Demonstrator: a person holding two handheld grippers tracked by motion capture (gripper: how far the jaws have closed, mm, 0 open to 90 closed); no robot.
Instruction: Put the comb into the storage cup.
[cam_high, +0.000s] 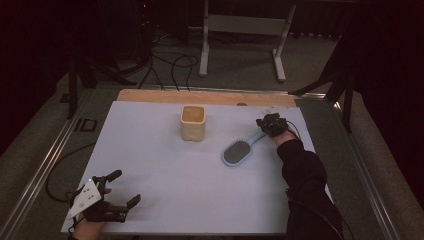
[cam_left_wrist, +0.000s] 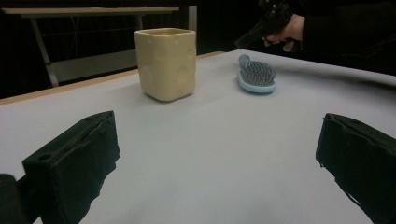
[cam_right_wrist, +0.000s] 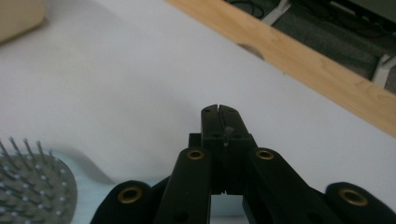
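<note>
A light-blue hairbrush (cam_high: 238, 151) lies bristles up on the white sheet, its handle pointing to the far right. My right gripper (cam_high: 265, 124) hovers at the end of that handle. In the right gripper view its jaws (cam_right_wrist: 218, 112) stand pressed together, with the brush head (cam_right_wrist: 32, 186) at lower left and a strip of the handle (cam_right_wrist: 226, 205) showing beneath the linkage. I cannot tell whether the handle is pinched. My left gripper (cam_high: 126, 187) rests at the near left corner, open with nothing between its pads (cam_left_wrist: 74, 154).
A cream square cup (cam_high: 193, 122) stands upright at the middle back of the white sheet (cam_high: 165, 170); it is also in the left gripper view (cam_left_wrist: 166, 63). The wooden table edge (cam_high: 150, 95) runs behind it. Cables and a metal frame lie beyond.
</note>
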